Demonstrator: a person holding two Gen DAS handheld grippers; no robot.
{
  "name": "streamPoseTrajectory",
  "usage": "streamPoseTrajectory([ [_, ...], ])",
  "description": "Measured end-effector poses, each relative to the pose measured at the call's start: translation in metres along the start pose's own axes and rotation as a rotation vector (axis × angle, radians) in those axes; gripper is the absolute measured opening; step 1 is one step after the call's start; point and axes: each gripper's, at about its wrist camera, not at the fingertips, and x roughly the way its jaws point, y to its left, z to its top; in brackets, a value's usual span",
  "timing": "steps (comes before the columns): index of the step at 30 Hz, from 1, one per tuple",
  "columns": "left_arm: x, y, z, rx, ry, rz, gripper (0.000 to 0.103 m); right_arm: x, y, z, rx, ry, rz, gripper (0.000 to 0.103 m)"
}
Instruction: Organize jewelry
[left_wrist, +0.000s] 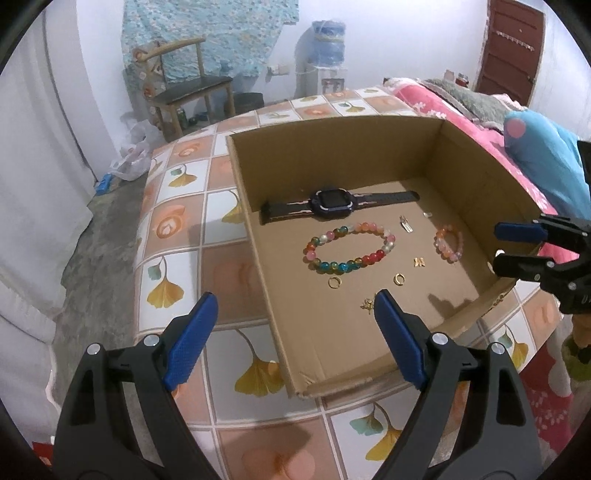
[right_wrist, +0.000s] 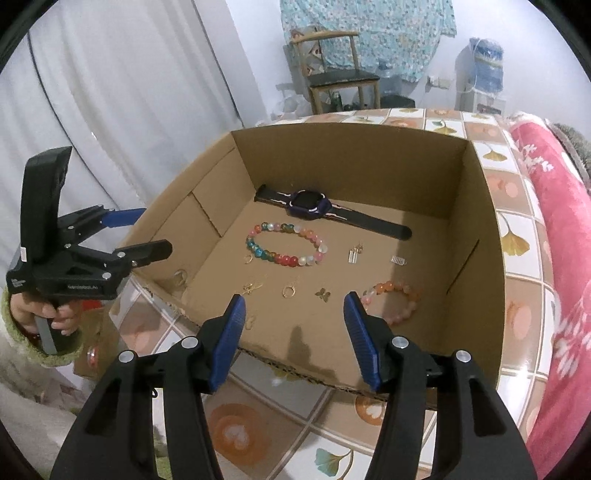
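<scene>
I count the contents of the open cardboard box (right_wrist: 476, 229), which sits on a table covered in a leaf-patterned cloth (left_wrist: 173, 236). On the box floor: one dark smartwatch (right_wrist: 308, 201) laid flat near the far wall; two bead bracelets, the large multicoloured bracelet (right_wrist: 286, 243) in the middle and the smaller pink-orange bracelet (right_wrist: 397, 297) toward my right; two gold rings (left_wrist: 335, 282) (left_wrist: 399, 278); and about five smaller gold and silver trinkets, too small for me to identify singly. All pieces lie apart from one another.

My left gripper (left_wrist: 295, 317) hangs above the near left corner of the box, jaws spread wide, gripping nothing. My right gripper (right_wrist: 295, 314) hangs over the near wall, jaws about half spread, nothing between them, touching nothing
</scene>
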Motion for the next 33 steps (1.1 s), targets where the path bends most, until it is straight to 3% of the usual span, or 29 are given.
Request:
streamPoseTrajectory([
  [3,-0.011,-0.002,-0.004,0.002,-0.042,0.014,0.083,-0.007,0.004,-0.001,-0.01,-0.038,-0.033,0.056],
  [9,-0.055,-0.005,-0.013,-0.029,-0.198,-0.001,0.087,-0.051,0.016,-0.011,0.019,-0.198,-0.058,0.075],
  [12,-0.073,-0.008,-0.017,-0.062,-0.247,-0.026,0.09,-0.073,0.023,-0.02,0.053,-0.261,-0.071,0.078],
  [15,-0.089,-0.014,-0.023,-0.091,-0.29,-0.055,0.095,-0.091,0.032,-0.032,0.096,-0.314,-0.088,0.087],
  [21,-0.105,-0.029,-0.038,-0.105,-0.345,-0.047,0.095,-0.106,0.05,-0.055,0.122,-0.315,-0.172,0.093],
  [28,-0.102,-0.045,-0.049,-0.12,-0.315,0.019,0.095,-0.114,0.061,-0.064,0.15,-0.316,-0.326,0.096],
  [33,-0.104,-0.05,-0.055,-0.133,-0.335,0.127,0.095,-0.121,0.063,-0.066,0.173,-0.332,-0.426,0.096],
])
